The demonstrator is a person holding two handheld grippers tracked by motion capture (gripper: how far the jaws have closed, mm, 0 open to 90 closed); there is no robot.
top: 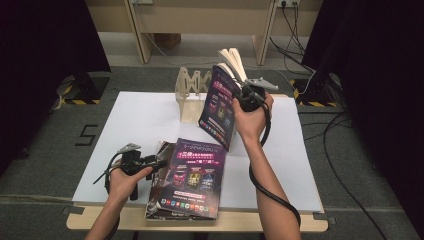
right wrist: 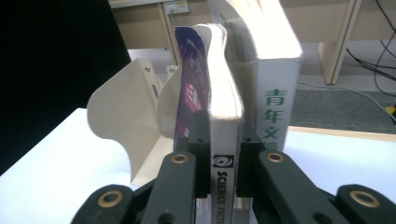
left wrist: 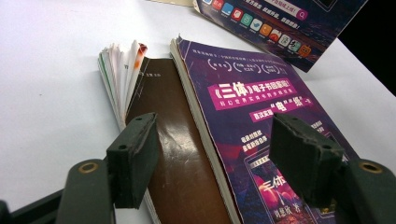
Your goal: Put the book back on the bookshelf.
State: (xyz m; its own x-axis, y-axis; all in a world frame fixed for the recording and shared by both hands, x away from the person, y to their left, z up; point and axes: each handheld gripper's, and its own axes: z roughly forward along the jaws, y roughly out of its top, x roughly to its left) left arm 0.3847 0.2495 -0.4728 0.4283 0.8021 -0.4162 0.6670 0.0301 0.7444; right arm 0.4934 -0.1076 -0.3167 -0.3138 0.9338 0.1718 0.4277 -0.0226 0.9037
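A purple-covered book [top: 219, 106] stands upright above the white table, spine toward me. My right gripper [top: 248, 98] [right wrist: 223, 135] is shut on it, the pads pressing both sides of the white spine [right wrist: 224, 172]. A pale wooden book rack [top: 192, 95] [right wrist: 122, 107] stands just to its left. A second purple book [top: 193, 175] [left wrist: 261, 107] lies flat on top of a brown book [left wrist: 173, 154] near the front edge. My left gripper [top: 161, 162] [left wrist: 219, 140] hovers low at that stack's left side, open, with nothing between its pads.
A white-spined book with green characters [right wrist: 275, 107] stands close on the right of the held one, its pale pages [top: 233, 61] fanned at the top. Another book with splayed white pages [left wrist: 119, 70] lies beside the brown one. White sheet [top: 135, 120] covers the table; cables lie on the floor at the right.
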